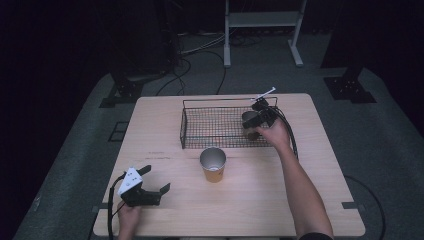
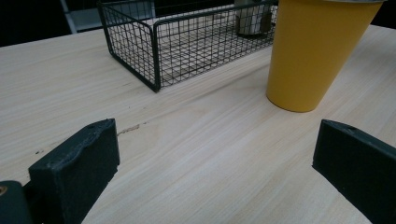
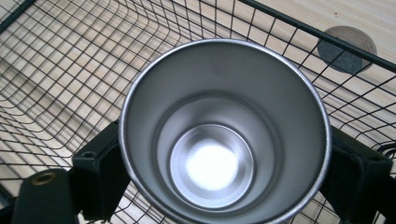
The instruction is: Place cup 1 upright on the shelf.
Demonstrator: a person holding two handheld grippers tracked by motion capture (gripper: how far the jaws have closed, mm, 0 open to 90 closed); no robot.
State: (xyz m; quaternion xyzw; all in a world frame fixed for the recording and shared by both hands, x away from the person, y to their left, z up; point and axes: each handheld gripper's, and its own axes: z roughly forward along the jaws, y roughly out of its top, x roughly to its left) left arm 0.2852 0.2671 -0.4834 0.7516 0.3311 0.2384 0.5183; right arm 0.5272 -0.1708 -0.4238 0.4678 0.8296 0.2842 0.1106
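Note:
A silver metal cup (image 3: 224,140) sits inside the black wire basket (image 1: 183,125) at its right end. My right gripper (image 3: 219,163) reaches over it from the right, its black jaws flanking the cup's sides under the rim without a clear press, so I read it as open. From the high view the right gripper (image 1: 257,120) hangs over that cup (image 1: 250,125). A yellow cup with a metal inside (image 1: 213,165) stands upright in front of the basket. My left gripper (image 1: 157,178) rests near the table's front left, open and holding nothing, aimed at the yellow cup (image 2: 313,51).
The wooden table (image 1: 300,200) has bare room on its front right. In the left gripper view the basket (image 2: 154,51) stands ahead with the metal cup (image 2: 252,18) at its far end. A grey round disc (image 3: 346,49) lies on the table beyond the basket wall (image 3: 70,56).

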